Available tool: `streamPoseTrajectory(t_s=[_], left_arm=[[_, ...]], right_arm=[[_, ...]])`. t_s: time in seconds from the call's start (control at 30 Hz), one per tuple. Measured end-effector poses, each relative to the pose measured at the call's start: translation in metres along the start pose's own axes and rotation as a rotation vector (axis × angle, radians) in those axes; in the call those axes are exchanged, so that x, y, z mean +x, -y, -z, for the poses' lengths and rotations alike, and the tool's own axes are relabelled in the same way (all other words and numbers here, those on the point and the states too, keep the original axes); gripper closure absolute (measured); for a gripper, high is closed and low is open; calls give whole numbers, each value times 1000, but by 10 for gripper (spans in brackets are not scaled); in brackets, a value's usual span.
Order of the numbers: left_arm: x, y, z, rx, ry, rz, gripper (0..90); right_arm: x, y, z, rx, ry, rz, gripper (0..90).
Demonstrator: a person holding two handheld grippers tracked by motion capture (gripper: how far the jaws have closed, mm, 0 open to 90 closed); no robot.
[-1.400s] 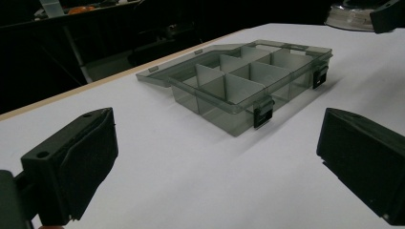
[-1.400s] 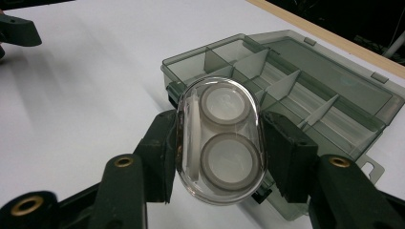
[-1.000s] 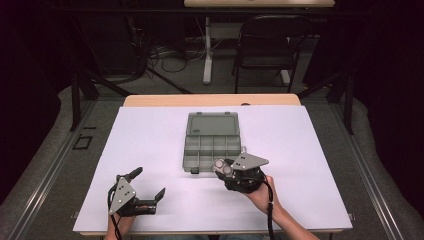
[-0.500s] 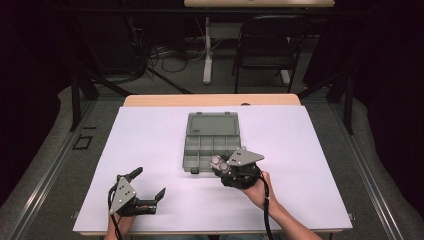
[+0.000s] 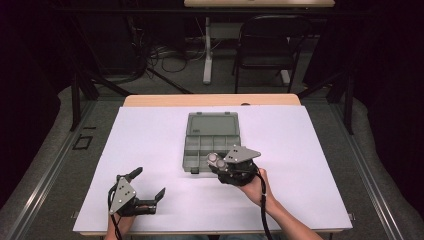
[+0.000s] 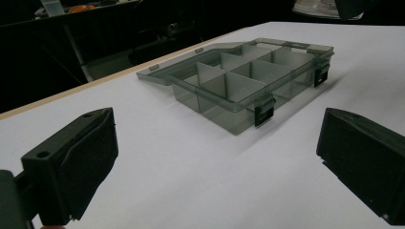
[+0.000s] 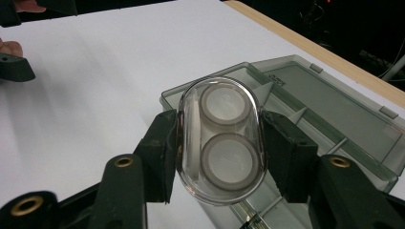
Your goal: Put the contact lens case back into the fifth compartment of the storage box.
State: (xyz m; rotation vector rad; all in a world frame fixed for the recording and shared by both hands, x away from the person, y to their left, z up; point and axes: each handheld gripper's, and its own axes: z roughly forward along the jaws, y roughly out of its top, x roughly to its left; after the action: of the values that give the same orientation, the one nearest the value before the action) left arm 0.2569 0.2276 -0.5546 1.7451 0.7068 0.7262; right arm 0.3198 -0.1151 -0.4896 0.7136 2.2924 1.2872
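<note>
A grey see-through compartment box (image 5: 210, 131) lies open at the middle of the white table, its lid folded flat to the far side; the left gripper view shows the box (image 6: 248, 76) with bare compartments. My right gripper (image 5: 218, 161) hovers at the box's near right corner, shut on a clear oval case (image 7: 222, 138) that holds two white rings. In the right gripper view both pads (image 7: 160, 152) press the case's sides over the box (image 7: 334, 109). My left gripper (image 5: 150, 182) rests open near the front left edge, its jaws wide apart with nothing between them (image 6: 215, 162).
A white sheet (image 5: 310, 150) covers the table, with a wooden strip (image 5: 210, 100) along the far edge. A black chair (image 5: 265, 45) and a table leg (image 5: 206, 50) stand on the floor beyond. Dark frame posts flank both sides.
My right gripper has edged a little left and toward the box's front with the clear case in it. The left gripper has stayed put.
</note>
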Motion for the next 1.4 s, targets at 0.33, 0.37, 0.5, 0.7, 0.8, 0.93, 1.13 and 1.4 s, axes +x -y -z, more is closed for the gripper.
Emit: streamPoseTrajectory(t_s=[0.33, 0.37, 0.5, 0.7, 0.8, 0.93, 1.13, 1.4], left_arm=[[0, 0, 0, -1, 0, -1, 4], [0, 0, 0, -1, 1, 0, 4], [0, 0, 0, -1, 1, -2, 4], [0, 0, 0, -2, 1, -2, 4], [0, 0, 0, -1, 2, -2, 4], [0, 0, 0, -2, -2, 0, 4], [0, 0, 0, -1, 3, -3, 6], [0, 0, 1, -5, 2, 4, 6]], right_arm=[[2, -7, -6, -9, -14, 9, 491], [2, -8, -7, -10, -15, 9, 491], [3, -10, -10, -10, -21, 12, 491], [4, -12, -13, -5, -27, 14, 491], [3, -13, -15, -4, -28, 16, 490], [3, -15, -18, 1, -32, 17, 491], [4, -20, -24, 7, -39, 15, 491], [6, -24, -29, 16, -49, 19, 490]])
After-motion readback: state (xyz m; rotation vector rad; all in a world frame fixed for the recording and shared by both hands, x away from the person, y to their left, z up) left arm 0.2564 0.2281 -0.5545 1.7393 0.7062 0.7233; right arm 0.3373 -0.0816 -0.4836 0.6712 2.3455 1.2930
